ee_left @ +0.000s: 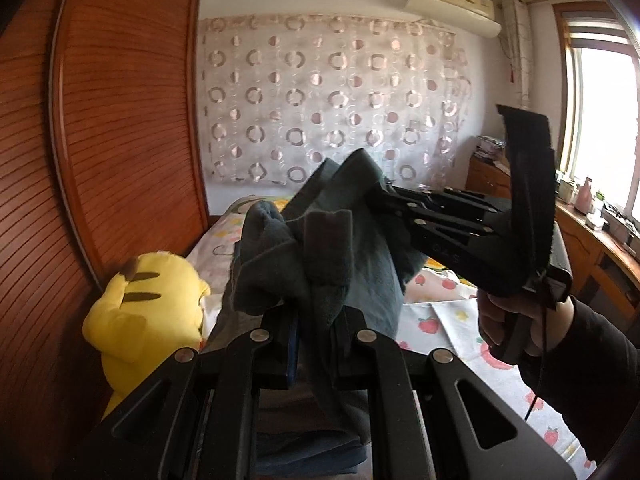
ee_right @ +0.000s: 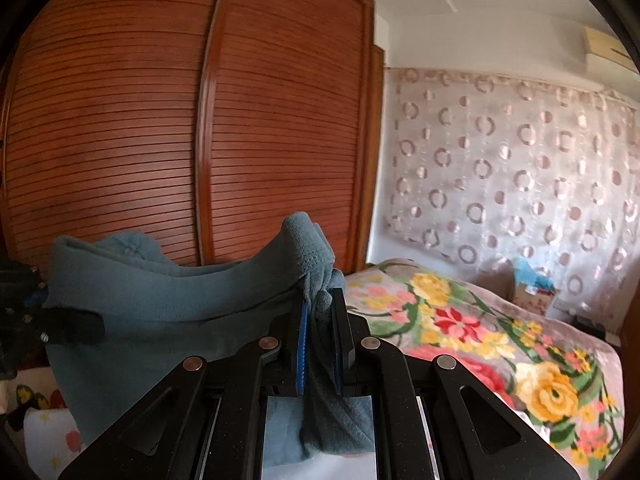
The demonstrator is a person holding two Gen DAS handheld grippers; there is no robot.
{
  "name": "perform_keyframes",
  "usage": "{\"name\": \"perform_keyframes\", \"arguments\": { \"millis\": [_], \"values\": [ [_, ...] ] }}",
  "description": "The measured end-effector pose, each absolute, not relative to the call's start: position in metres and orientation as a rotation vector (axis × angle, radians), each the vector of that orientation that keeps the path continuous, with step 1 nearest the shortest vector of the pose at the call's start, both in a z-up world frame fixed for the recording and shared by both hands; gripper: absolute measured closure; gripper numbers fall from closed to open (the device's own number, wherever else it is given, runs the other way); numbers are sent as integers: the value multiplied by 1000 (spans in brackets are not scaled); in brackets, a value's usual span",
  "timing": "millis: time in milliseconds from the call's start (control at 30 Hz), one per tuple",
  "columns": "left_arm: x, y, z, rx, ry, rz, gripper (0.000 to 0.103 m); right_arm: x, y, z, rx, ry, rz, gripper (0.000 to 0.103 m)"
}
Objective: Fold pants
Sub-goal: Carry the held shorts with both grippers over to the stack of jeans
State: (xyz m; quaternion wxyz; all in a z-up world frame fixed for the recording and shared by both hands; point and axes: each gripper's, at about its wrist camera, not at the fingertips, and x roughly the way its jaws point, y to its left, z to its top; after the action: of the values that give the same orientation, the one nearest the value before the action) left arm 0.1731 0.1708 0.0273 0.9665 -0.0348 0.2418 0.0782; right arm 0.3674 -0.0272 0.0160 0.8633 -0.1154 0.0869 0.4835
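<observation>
The pants (ee_left: 340,252) are dark teal fleece, held up in the air above the bed by both grippers. My left gripper (ee_left: 316,320) is shut on a bunched edge of the pants, fabric hanging down between its fingers. My right gripper (ee_left: 380,196) comes in from the right in the left wrist view and is shut on another part of the same edge. In the right wrist view the right gripper (ee_right: 320,300) pinches the pants (ee_right: 160,300), which stretch left toward the left gripper (ee_right: 72,328).
A yellow plush toy (ee_left: 148,312) sits on the bed at left by the wooden wardrobe (ee_left: 120,140). A fruit-print sheet (ee_left: 448,332) covers the bed below. A floral blanket (ee_right: 480,340) lies further along. A patterned curtain (ee_left: 332,96) hangs behind.
</observation>
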Motion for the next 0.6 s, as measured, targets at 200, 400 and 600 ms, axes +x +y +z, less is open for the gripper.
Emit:
{"name": "perform_keyframes", "arguments": {
  "millis": [200, 400, 600],
  "values": [
    [172, 186, 10, -106, 525, 214, 90, 394, -10, 11, -248, 246, 1061, 93],
    [176, 198, -10, -141, 579, 259, 90, 422, 6, 11, -245, 327, 1091, 93],
    [174, 197, -12, -150, 606, 273, 90, 427, 11, 19, -237, 370, 1112, 90]
  ]
}}
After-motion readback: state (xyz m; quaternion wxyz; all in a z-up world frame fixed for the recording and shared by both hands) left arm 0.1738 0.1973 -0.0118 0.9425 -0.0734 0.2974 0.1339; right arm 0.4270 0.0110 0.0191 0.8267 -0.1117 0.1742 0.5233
